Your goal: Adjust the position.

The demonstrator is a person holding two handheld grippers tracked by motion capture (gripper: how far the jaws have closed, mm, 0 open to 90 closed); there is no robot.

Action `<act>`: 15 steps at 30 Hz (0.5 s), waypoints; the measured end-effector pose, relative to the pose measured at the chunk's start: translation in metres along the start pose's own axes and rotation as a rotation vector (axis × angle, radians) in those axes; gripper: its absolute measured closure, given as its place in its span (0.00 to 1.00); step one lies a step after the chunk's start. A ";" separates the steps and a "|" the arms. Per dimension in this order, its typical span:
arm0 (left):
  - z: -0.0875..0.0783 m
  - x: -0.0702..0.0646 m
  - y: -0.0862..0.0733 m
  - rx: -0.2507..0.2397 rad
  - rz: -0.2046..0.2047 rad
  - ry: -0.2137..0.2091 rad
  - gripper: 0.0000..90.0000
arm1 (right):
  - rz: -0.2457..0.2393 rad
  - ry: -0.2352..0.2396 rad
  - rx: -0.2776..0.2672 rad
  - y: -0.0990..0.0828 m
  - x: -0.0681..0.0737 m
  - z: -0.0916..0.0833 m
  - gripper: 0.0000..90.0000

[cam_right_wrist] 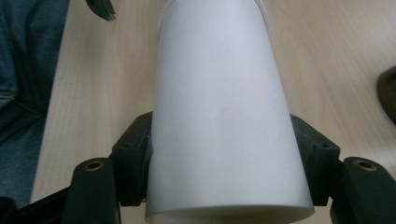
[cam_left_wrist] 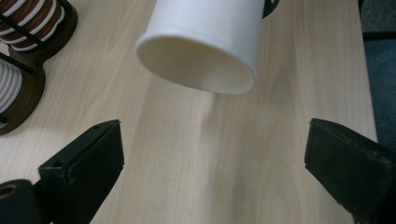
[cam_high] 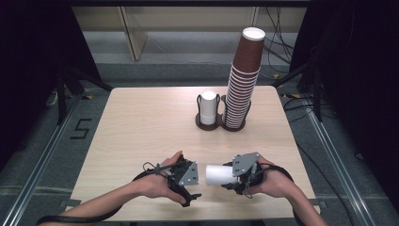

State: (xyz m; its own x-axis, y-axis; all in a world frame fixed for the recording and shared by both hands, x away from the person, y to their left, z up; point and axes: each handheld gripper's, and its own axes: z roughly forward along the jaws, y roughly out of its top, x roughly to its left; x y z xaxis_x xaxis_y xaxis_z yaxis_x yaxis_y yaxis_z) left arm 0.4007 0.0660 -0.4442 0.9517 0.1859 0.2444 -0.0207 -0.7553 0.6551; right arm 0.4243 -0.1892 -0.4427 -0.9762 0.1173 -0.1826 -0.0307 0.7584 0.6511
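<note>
A white paper cup (cam_high: 217, 174) lies on its side just above the table's front edge, and my right gripper (cam_high: 231, 175) is shut on its lower half. In the right gripper view the cup (cam_right_wrist: 224, 116) runs away from the camera, with a black pad (cam_right_wrist: 133, 158) pressed on each side by my right gripper (cam_right_wrist: 224, 154). The cup's open mouth (cam_left_wrist: 201, 65) faces my left gripper (cam_left_wrist: 212, 135), whose jaws stand wide apart with nothing between them. Seen from above, my left gripper (cam_high: 196, 181) sits a short way left of the cup's rim.
A dark two-slot holder (cam_high: 221, 123) stands at the back middle of the wooden table (cam_high: 141, 122). It carries a short stack of white cups (cam_high: 208, 107) and a tall leaning stack of brown cups (cam_high: 242, 80). Its edge (cam_left_wrist: 23, 70) lies at the upper left of the left gripper view.
</note>
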 end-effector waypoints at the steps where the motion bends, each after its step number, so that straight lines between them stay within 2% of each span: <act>1: -0.002 0.001 -0.002 -0.017 -0.017 0.001 0.05 | 0.025 -0.036 -0.041 -0.009 0.001 -0.003 0.39; 3: -0.005 0.002 -0.006 -0.050 -0.056 -0.005 0.06 | 0.026 -0.055 -0.059 -0.012 0.001 -0.004 0.40; 4: -0.005 0.003 -0.009 -0.073 -0.069 0.003 0.06 | 0.059 -0.076 -0.112 -0.020 0.002 -0.004 0.39; 5: -0.004 0.003 -0.010 -0.094 -0.091 0.005 0.06 | 0.059 -0.076 -0.112 -0.020 0.002 -0.004 0.39; 7: -0.006 0.005 -0.014 -0.109 -0.110 0.007 0.06 | 0.083 -0.100 -0.150 -0.026 0.003 -0.003 0.39; 8: -0.005 0.004 -0.015 -0.136 -0.141 0.014 0.06 | 0.085 -0.111 -0.168 -0.029 0.004 -0.002 0.39; 9: -0.006 0.006 -0.017 -0.143 -0.150 0.010 0.07 | 0.115 -0.116 -0.187 -0.032 0.006 -0.001 0.39; 10: -0.006 0.006 -0.018 -0.160 -0.165 0.018 0.07 | 0.117 -0.136 -0.213 -0.035 0.007 0.000 0.39; 11: -0.006 0.007 -0.019 -0.188 -0.179 0.023 0.07 | 0.142 -0.132 -0.217 -0.036 0.009 0.001 0.39; 12: -0.006 0.007 -0.019 -0.188 -0.179 0.023 0.08 | 0.142 -0.132 -0.217 -0.036 0.009 0.001 0.39; 13: -0.006 0.007 -0.019 -0.214 -0.195 0.037 0.08 | 0.116 -0.151 -0.237 -0.037 0.007 0.002 0.39; 15: -0.007 0.008 -0.019 -0.227 -0.209 0.043 0.08 | 0.162 -0.159 -0.255 -0.040 0.011 0.003 0.39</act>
State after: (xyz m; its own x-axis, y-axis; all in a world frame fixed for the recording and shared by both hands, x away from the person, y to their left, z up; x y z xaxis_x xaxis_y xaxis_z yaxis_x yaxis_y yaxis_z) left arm 0.4068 0.0867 -0.4498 0.9289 0.3523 0.1141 0.1018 -0.5392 0.8360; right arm 0.4151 -0.2166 -0.4730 -0.9277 0.3366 -0.1612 0.0498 0.5397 0.8404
